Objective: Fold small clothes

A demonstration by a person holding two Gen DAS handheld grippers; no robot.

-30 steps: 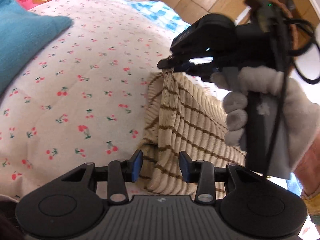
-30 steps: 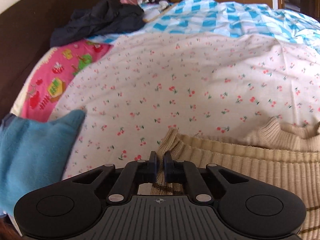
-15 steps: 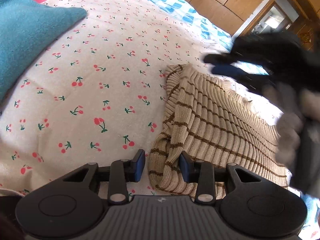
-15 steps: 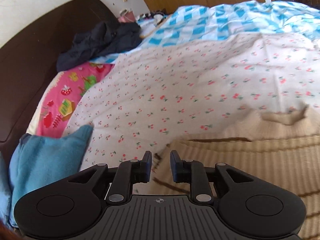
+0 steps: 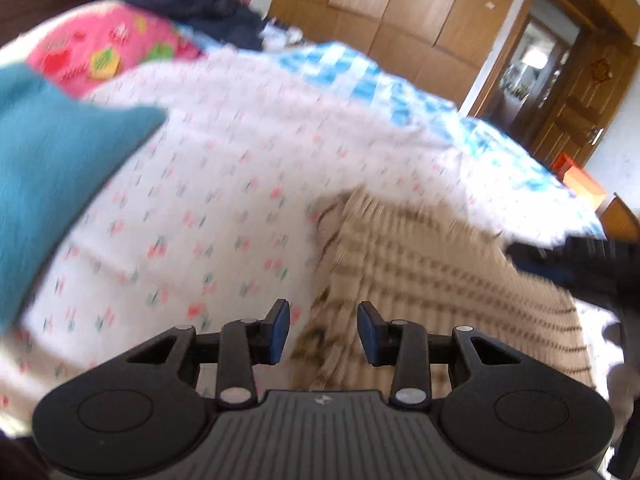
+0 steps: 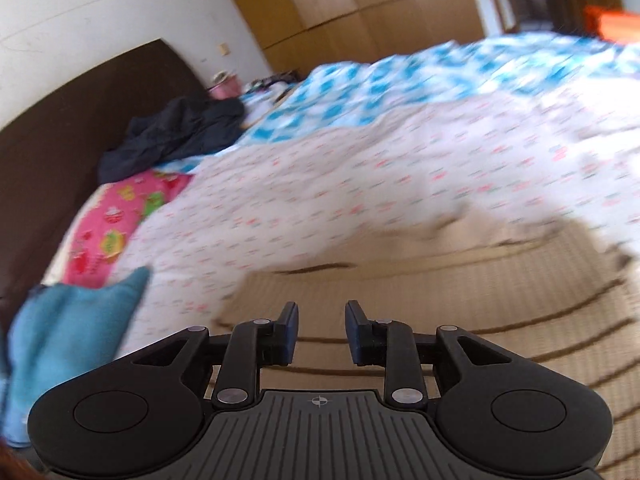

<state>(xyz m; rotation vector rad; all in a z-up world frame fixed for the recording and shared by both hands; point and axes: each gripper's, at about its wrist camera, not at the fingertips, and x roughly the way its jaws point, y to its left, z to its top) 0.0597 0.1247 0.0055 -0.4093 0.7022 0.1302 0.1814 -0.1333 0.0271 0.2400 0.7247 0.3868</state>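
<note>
The right gripper (image 6: 318, 330) had just let go of the striped sweater (image 5: 432, 276), its jaws opening with nothing between them. The sweater lay folded over on the bed's cherry-print quilt (image 5: 224, 184). The left gripper (image 5: 322, 330) hung open, empty, above its edge.

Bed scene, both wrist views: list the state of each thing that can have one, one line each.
Striped sweater: lying on the bed, partly folded, held by neither gripper.
Left gripper: fingers open, sweater edge between them, not pinched.
Right gripper: fingers just opened, empty, above the sweater.
Blue cloth: lying on the bed.
Dark clothes: crumpled heap by the headboard.
</note>
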